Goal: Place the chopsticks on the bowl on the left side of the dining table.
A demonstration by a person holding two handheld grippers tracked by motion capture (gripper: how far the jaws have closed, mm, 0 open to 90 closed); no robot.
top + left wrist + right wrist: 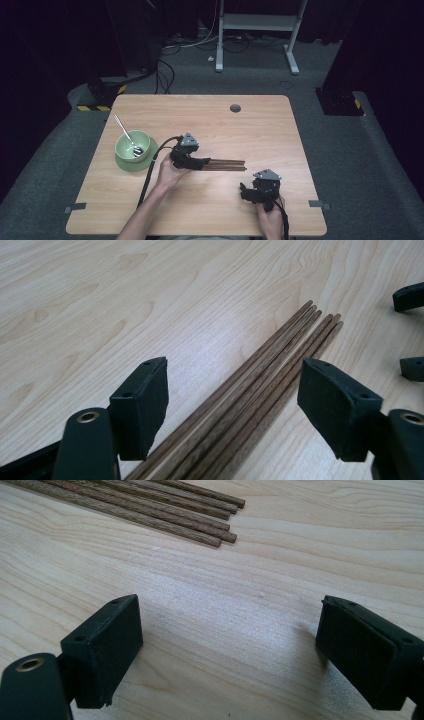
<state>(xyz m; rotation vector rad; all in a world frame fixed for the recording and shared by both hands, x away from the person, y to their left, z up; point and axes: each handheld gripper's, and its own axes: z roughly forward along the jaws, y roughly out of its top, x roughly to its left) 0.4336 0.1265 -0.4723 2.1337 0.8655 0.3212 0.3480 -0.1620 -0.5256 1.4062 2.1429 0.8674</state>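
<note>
Early yet: chopsticks flat on the table right of the green bowl, straddled by the wide-open left gripper but seemingly ungripped, right gripper gaping idle near their tips, every lift left.

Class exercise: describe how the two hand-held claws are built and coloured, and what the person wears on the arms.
Each claw, left claw and right claw, is black with two blocky flat-faced jaws, a grey three-cornered plate on top and a black cable trailing back. Brass-coloured eyelets sit at the jaw bases. The forearms are bare, without sleeves.
</note>
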